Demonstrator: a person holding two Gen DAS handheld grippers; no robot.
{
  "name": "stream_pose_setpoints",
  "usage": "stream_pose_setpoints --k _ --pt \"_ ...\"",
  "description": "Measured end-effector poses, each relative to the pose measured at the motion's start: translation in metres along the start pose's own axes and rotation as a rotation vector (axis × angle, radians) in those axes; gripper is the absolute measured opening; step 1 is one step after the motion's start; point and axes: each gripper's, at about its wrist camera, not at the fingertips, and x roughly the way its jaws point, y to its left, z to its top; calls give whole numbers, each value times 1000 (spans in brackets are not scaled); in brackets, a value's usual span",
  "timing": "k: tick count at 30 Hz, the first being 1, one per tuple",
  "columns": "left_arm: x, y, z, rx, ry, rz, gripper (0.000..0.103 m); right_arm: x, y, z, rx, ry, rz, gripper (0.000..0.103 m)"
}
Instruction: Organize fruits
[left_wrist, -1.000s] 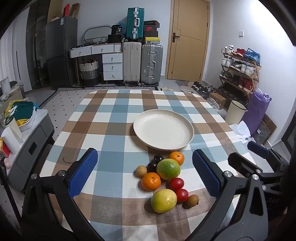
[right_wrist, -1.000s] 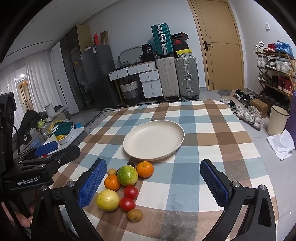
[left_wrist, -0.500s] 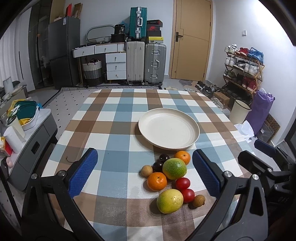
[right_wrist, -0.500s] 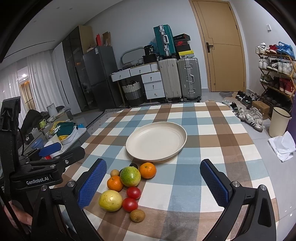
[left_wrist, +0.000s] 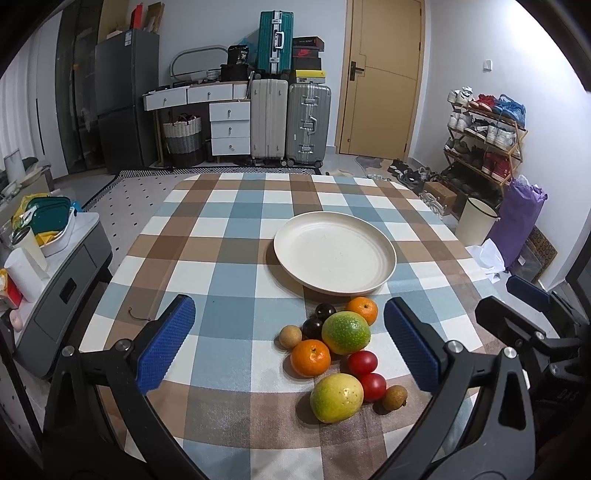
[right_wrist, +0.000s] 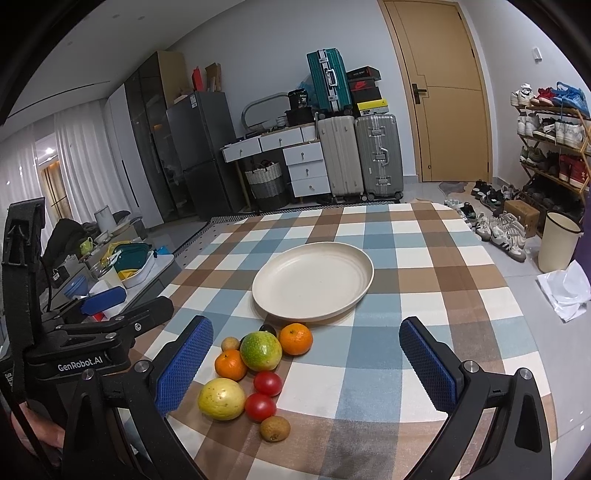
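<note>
A pile of fruit lies on the checked tablecloth just in front of an empty cream plate (left_wrist: 334, 256) (right_wrist: 312, 280). It holds a green-orange fruit (left_wrist: 345, 332) (right_wrist: 260, 350), a yellow-green fruit (left_wrist: 336, 397) (right_wrist: 221, 398), two oranges (left_wrist: 310, 357) (left_wrist: 362, 310), two red tomatoes (left_wrist: 362, 363) (right_wrist: 260, 407), dark plums (left_wrist: 312, 327) and small brown fruits (left_wrist: 394, 397) (right_wrist: 274, 428). My left gripper (left_wrist: 288, 347) is open and empty above the pile. My right gripper (right_wrist: 306, 365) is open and empty, to the right of the pile.
The table (left_wrist: 229, 236) ends at rounded edges. A grey cabinet with containers (left_wrist: 48, 251) stands left of it. A cream bin (left_wrist: 474, 225) and a shoe rack (left_wrist: 484, 136) stand on the right. Suitcases (left_wrist: 288, 122) and drawers stand at the back wall.
Both grippers have drifted slightly, so the plate and fruit sit a little further right in each view. Both stay open and nothing on the table has moved.
</note>
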Motion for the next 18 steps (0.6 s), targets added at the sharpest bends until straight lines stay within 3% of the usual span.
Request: stream_pose_setpoints --k 18 --pt "0 -4 1 13 13 -17 102 0 2 0 -4 -1 2 103"
